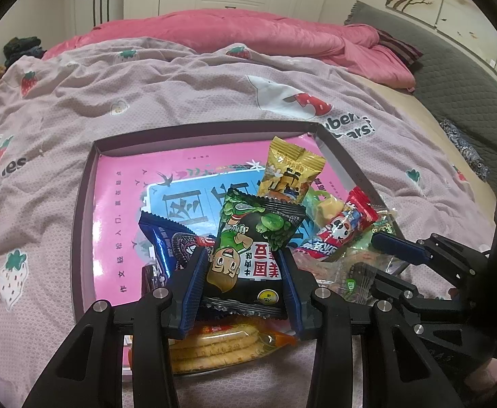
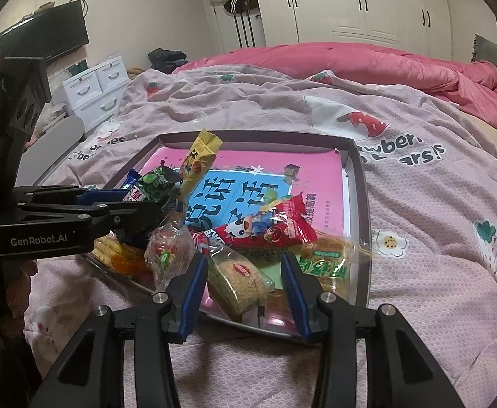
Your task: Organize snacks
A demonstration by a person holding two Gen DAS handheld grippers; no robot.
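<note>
Left wrist view first: a bed covered by a mauve strawberry-print quilt (image 1: 187,95) carries a shallow tray (image 1: 82,204) lined with a pink printed sheet, and the snacks are heaped at its near right end. The left gripper (image 1: 243,272) is clenched on a black-and-green pea packet (image 1: 248,238), its blue pads pressing both side edges, with the packet lifted clear above a roll of round biscuits (image 1: 214,346). Just left of it lies a dark blue cookie packet (image 1: 166,238); behind stand a yellow packet (image 1: 289,173) and a red packet with a panda face (image 1: 343,224).

In the right wrist view the right gripper (image 2: 245,282) hovers with its jaws parted to either side of a clear-wrapped rice cake (image 2: 238,282); the pads look just short of the wrapper, so I read it as released, not grasping. A green-labelled wrapper (image 2: 326,265) lies just beside it.

To do this step well, I would carry the pea packet toward the bare far left of the tray (plenty of pink sheet shows there) and lay it flat before letting go. Crinkly film slips, so keep the grip steady and avoid dragging the cookie packet along.
</note>
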